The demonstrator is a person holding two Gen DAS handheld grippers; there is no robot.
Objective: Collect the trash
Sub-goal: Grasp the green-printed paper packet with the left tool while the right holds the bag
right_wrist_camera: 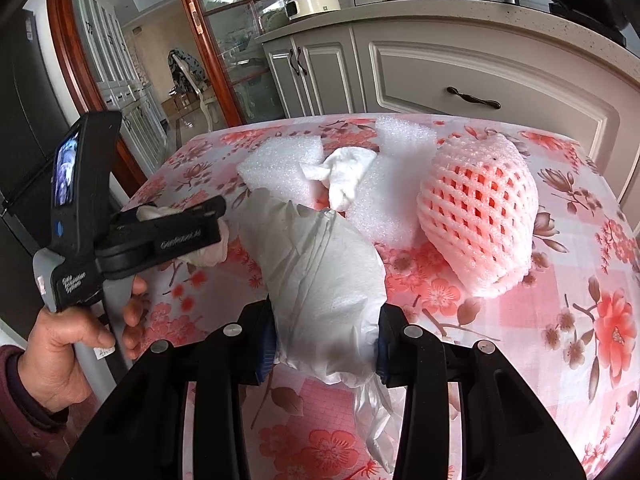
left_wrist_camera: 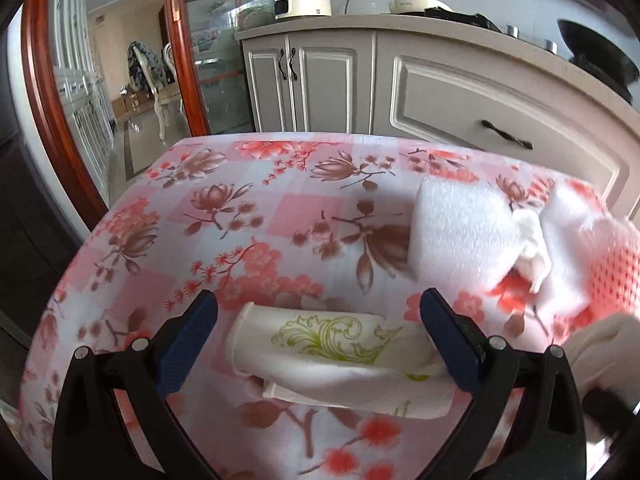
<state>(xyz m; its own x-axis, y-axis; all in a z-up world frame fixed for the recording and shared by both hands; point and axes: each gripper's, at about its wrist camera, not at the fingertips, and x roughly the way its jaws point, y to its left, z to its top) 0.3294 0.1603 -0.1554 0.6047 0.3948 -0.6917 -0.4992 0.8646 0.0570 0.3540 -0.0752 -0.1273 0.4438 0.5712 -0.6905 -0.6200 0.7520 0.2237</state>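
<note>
the right gripper (right_wrist_camera: 326, 354) sits nearest its lens, jaws pinching a white plastic bag (right_wrist_camera: 320, 280) whose crumpled bulk rises between the blue pads, its loose tail trailing below. in the left wrist view the left gripper (left_wrist_camera: 320, 336) has its jaws spread wide on either side of a flattened paper cup (left_wrist_camera: 336, 354) printed with a green scroll, which lies on its side on the floral tablecloth (left_wrist_camera: 224, 208); neither pad touches it.

to do this step well, i'd judge, the left jaws should settle lower around the cup's middle and close across its flat sides, gently, since a crushed cup can slide on the slick cloth (the rolled rim gives better purchase).

the bag is the only container in view. it looks stuffed, but its mouth and contents cannot be made out. further back on the table, not yet collected, lie white foam sheets (right_wrist_camera: 280, 168), a wadded tissue (right_wrist_camera: 344, 178) resting on them, and a pink foam fruit net (right_wrist_camera: 478, 208) just beside them to the right.
</note>
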